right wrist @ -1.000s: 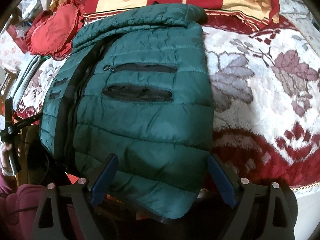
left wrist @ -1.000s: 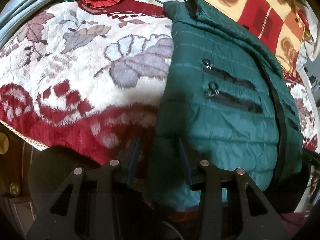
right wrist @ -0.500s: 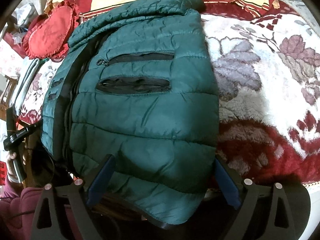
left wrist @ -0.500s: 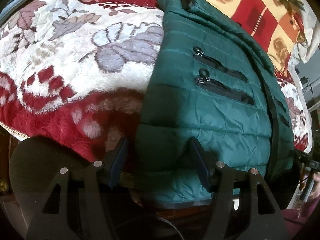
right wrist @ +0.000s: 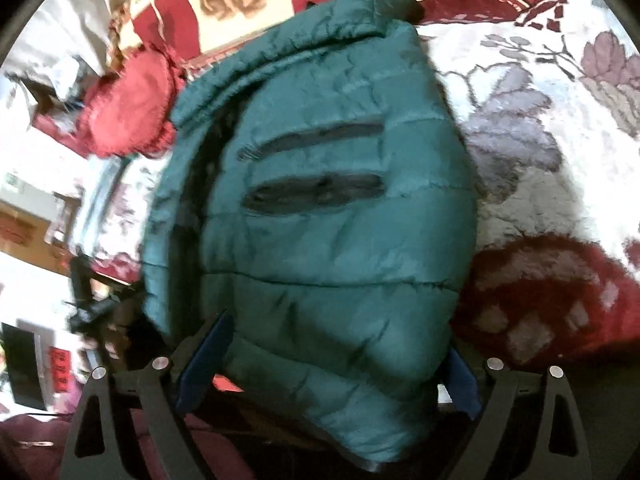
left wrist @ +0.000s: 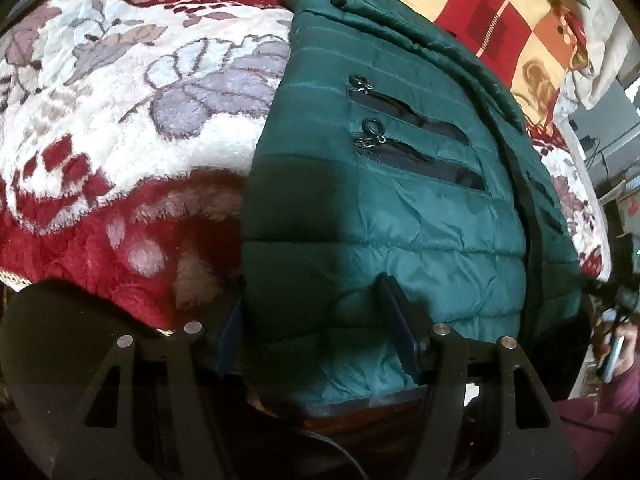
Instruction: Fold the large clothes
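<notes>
A dark green quilted puffer jacket (left wrist: 400, 208) lies folded lengthwise on the bed, with two black zip pockets facing up. It also fills the right wrist view (right wrist: 320, 220). My left gripper (left wrist: 316, 332) is open, its jaws standing either side of the jacket's hem near the left corner. My right gripper (right wrist: 328, 364) is open wide, its jaws straddling the hem at the jacket's other corner. The hem hangs slightly over the bed's front edge.
The bed carries a white and red floral fleece blanket (left wrist: 120, 120). A red frilled cushion (right wrist: 132, 108) lies at the far side, and a red and cream checked blanket (left wrist: 500, 20) lies behind the jacket. Room furniture shows past the bed.
My left gripper opened from a narrow gap to a wide one and moved in around the hem. My right gripper stayed open, pushed closer to the jacket and swung right.
</notes>
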`<control>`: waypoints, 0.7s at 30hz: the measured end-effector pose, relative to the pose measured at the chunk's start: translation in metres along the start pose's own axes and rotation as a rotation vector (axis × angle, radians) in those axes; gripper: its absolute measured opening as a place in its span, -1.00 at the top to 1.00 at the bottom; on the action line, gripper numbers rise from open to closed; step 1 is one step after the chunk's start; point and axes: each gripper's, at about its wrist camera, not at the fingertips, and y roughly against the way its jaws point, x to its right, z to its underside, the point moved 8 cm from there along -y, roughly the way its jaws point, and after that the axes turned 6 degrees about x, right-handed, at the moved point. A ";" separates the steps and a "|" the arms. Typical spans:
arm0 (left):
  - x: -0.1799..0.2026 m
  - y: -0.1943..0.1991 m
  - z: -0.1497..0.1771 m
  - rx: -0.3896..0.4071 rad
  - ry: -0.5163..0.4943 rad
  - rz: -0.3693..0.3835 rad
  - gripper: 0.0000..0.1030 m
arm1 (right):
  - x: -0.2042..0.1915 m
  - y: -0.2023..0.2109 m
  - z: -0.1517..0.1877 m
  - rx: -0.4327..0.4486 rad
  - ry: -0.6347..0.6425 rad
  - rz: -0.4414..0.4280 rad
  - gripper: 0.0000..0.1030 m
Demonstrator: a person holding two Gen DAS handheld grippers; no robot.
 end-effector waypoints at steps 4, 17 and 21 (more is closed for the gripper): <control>-0.003 -0.010 0.000 -0.005 0.003 0.015 -0.32 | -0.012 -0.004 0.003 -0.011 0.083 0.036 -0.76; 0.015 -0.015 0.005 -0.017 -0.065 0.001 -0.40 | -0.029 0.008 -0.009 -0.022 0.223 0.001 0.01; 0.012 -0.018 0.005 -0.017 -0.047 0.000 -0.44 | -0.017 -0.011 0.002 -0.051 0.171 0.006 -0.30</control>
